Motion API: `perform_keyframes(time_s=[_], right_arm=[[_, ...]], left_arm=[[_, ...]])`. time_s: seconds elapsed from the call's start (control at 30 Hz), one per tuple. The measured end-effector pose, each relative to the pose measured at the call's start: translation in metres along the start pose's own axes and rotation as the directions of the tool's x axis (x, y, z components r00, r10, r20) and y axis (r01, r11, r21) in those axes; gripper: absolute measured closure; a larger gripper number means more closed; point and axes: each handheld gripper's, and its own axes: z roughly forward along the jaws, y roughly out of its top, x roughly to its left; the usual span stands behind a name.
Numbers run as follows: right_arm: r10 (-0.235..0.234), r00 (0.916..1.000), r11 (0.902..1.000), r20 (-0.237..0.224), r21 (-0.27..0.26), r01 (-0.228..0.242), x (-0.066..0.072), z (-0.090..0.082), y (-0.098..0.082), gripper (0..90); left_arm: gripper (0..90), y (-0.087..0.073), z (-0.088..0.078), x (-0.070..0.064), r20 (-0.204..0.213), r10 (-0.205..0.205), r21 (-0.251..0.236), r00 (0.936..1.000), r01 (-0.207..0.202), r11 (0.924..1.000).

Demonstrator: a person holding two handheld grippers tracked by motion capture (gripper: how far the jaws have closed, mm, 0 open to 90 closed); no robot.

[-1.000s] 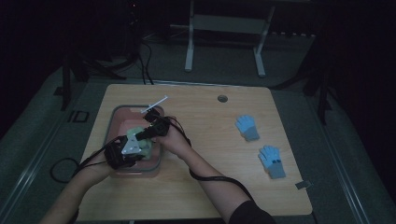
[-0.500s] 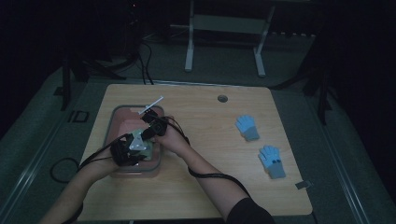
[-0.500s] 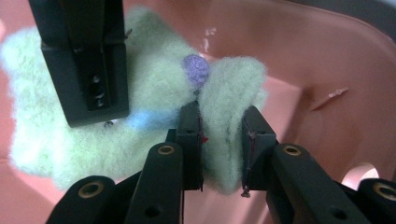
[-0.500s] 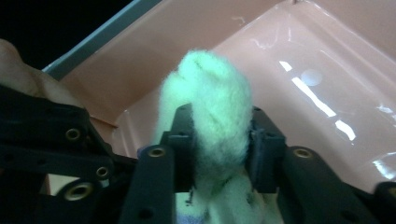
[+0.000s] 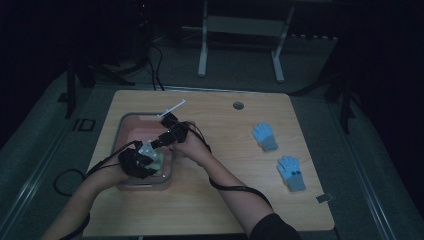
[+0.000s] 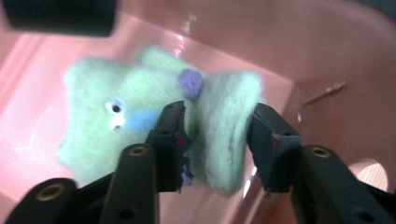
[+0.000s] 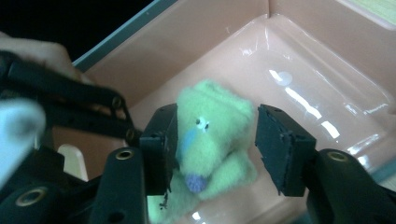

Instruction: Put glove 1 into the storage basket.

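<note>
A green fuzzy glove (image 5: pixel 158 161) (image 6: pixel 140 112) (image 7: pixel 215 130) with small eyes and a purple dot lies in the pink tub (image 5: pixel 131 125). My left gripper (image 5: pixel 146 159) (image 6: pixel 217 135) reaches in from the near left. Its jaws have just been opening, and a fold of the glove still fills the gap between them. My right gripper (image 5: pixel 156 143) (image 7: pixel 212 149) comes from the right. Its jaws have also just been opening and stand astride the glove's face; the left pad (image 7: pixel 161 144) brushes the fluff, the right pad stands off it.
Two blue gloves (image 5: pixel 264 136) (image 5: pixel 291 173) lie on the right half of the wooden table (image 5: pixel 225 200). A round hole (image 5: pixel 238 105) sits near the far edge, and a small tag (image 5: pixel 325 198) at the near right corner. Cables trail from both hands.
Both hands stay over the tub's near end. The left gripper has edged slightly toward the right one, with the green glove between them.
</note>
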Motion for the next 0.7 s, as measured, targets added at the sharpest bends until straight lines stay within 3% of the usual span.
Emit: perform_keyframes(time_s=[0.17,0.37,0.43,0.6,0.7], right_arm=[[-0.009,0.9995,0.9998,-0.030,-0.019,0.008,0.002,-0.011,-0.005,40.9],[-0.035,0.9982,0.9989,-0.049,-0.032,0.033,0.006,-0.023,-0.011,35.0],[-0.049,0.9968,0.9981,-0.064,-0.041,0.047,0.007,-0.031,-0.015,30.7],[-0.070,0.9950,0.9957,-0.071,-0.065,0.066,0.008,-0.049,-0.026,28.4],[-0.073,0.9948,0.9950,-0.071,-0.073,0.068,0.008,-0.060,-0.034,26.8]], left_arm=[[51.1,-0.001,-0.007,0.000,0.002,-0.048,-0.054,0.9988,0.048,0.9974],[43.0,0.001,-0.013,-0.003,-0.003,-0.094,-0.080,0.9956,0.093,0.9924],[41.5,0.003,-0.017,-0.004,0.003,-0.121,-0.108,0.9926,0.121,0.9867],[41.8,0.012,-0.026,-0.009,0.008,-0.140,-0.177,0.9902,0.139,0.9744],[42.3,0.019,-0.029,-0.014,0.014,-0.133,-0.193,0.9910,0.133,0.9721]])
